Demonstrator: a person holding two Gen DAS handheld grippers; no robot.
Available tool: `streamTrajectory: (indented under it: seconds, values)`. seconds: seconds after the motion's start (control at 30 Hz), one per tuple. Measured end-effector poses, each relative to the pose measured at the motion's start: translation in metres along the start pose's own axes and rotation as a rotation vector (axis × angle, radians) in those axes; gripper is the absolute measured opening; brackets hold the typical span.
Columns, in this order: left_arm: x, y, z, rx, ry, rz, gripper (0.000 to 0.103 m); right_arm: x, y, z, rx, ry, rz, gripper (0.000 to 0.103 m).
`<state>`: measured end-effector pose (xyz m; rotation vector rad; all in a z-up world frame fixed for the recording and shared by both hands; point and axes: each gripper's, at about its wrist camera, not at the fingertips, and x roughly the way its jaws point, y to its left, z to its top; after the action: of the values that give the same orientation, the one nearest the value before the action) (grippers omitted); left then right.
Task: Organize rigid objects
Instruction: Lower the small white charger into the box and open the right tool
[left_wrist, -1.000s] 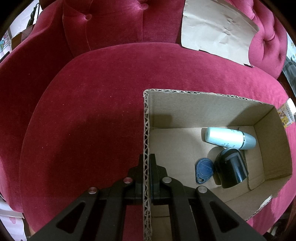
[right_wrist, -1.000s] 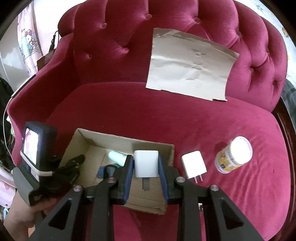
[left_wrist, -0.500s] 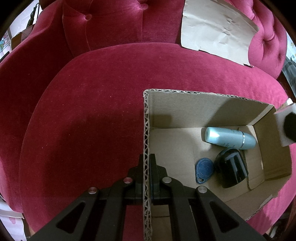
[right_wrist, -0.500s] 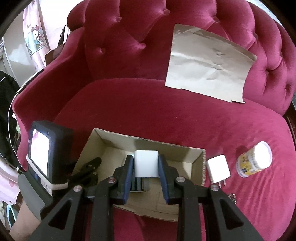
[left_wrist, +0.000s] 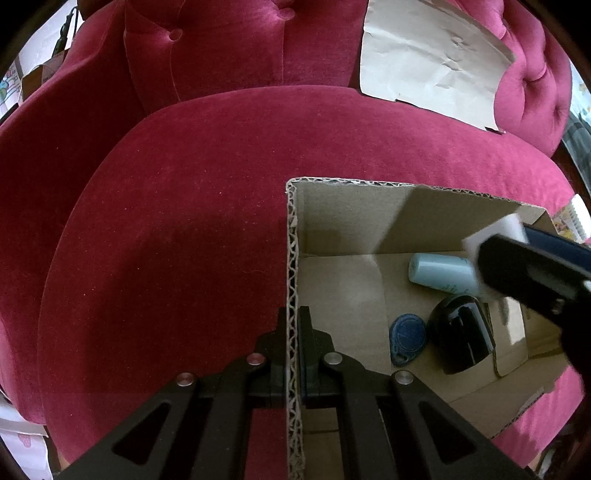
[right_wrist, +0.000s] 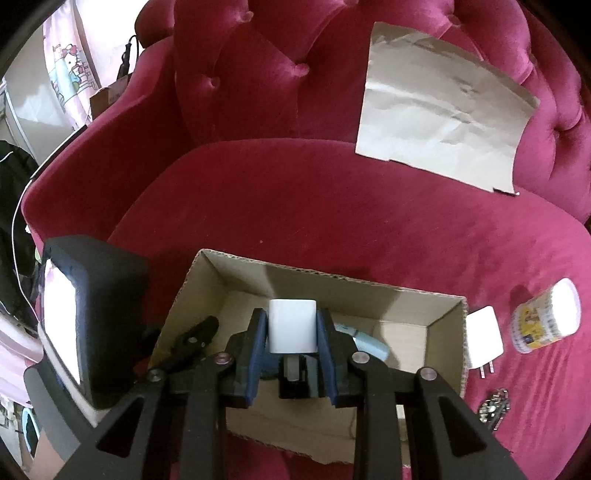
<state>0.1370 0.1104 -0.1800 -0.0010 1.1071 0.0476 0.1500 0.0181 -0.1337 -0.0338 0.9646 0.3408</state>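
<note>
Pinching the left wall of the cardboard box, the left gripper sat at the bottom middle of its own view, fingers shut tight on the corrugated edge to steady it on the red sofa. Further right on the box floor lay a blue key fob, a black glossy gadget and a pale blue bottle. In the right wrist view, the right gripper held a white charger cube squeezed between its narrow-set fingers, hovering over the box's middle. At the right edge, a second white charger, a small jar and some keys waited on the cushion. Looked like the drop-in step; the next move probably needed a bit more lowering, then opening the fingers clear of the bottle.
</note>
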Motion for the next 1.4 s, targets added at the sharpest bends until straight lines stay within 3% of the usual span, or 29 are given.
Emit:
streamTrajectory:
  seconds: [0.63,0.7,0.77,0.83,1.17,1.4]
  values:
    - [0.000,0.000,0.000,-0.001,0.000,-0.002,0.003,0.013,-0.003,-0.002,0.017,0.011,0.021,0.029]
    - [-0.001,0.001,0.001,-0.003,0.001,-0.004,0.003,0.012,-0.003,-0.002,0.016,0.008,0.017,0.035]
    - [-0.001,0.001,0.001,-0.001,0.000,-0.002,0.003,0.011,-0.004,-0.003,0.019,0.002,-0.001,0.053]
    - [-0.001,0.001,0.001,-0.002,0.001,-0.002,0.003,0.010,-0.006,-0.002,0.025,-0.001,-0.004,0.055]
    - [0.001,0.001,0.001,-0.008,0.001,-0.006,0.003,0.008,-0.012,-0.001,0.024,-0.002,-0.078,0.083]
    - [0.000,0.001,0.001,-0.006,0.001,-0.005,0.003,0.009,-0.019,0.002,0.022,-0.012,-0.114,0.093]
